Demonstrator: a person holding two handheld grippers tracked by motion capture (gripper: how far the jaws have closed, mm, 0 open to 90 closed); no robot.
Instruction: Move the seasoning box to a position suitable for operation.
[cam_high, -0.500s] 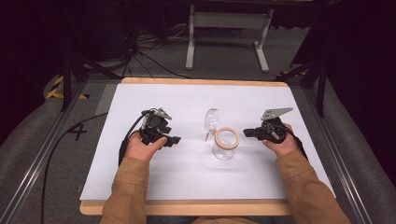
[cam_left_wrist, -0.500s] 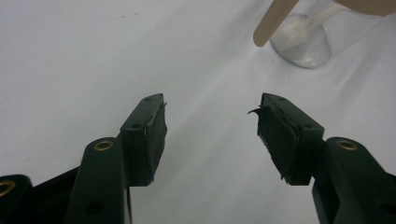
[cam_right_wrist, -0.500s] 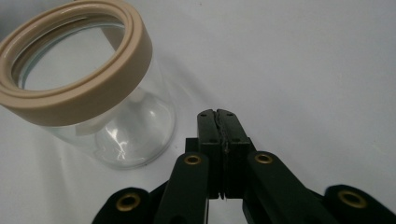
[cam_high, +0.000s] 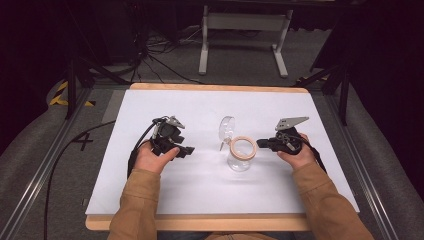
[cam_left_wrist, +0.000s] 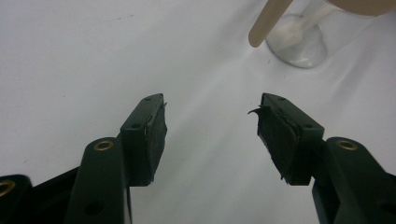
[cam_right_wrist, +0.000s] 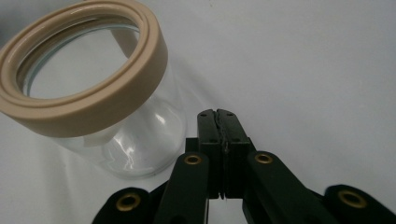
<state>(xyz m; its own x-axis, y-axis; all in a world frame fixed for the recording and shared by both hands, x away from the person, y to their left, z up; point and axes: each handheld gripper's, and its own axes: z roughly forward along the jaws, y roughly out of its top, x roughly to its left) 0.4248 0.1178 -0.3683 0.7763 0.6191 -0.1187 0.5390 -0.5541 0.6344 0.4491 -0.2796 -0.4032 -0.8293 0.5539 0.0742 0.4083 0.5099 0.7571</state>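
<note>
We see the left gripper (cam_left_wrist: 210, 126) spread wide over the bare white worktop (cam_high: 210, 190), gripping nothing. Our right gripper (cam_right_wrist: 218, 122) is pressed closed and empty, just beside the glass jar (cam_high: 242, 154) standing mid-worktop.

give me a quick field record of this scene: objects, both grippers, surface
surface: white sheet over a wooden table
jar: clear glass jar with a beige ring rim, upright, open mouth, near the table's centre
lid: clear glass lid standing on edge just behind the jar
left gripper: left gripper open, holding nothing, jaws apart above the sheet, pointed toward the jar
right gripper: right gripper shut on nothing, jaws pressed together beside the jar; contact with the glass cannot be told
hands: one on each gripper
</note>
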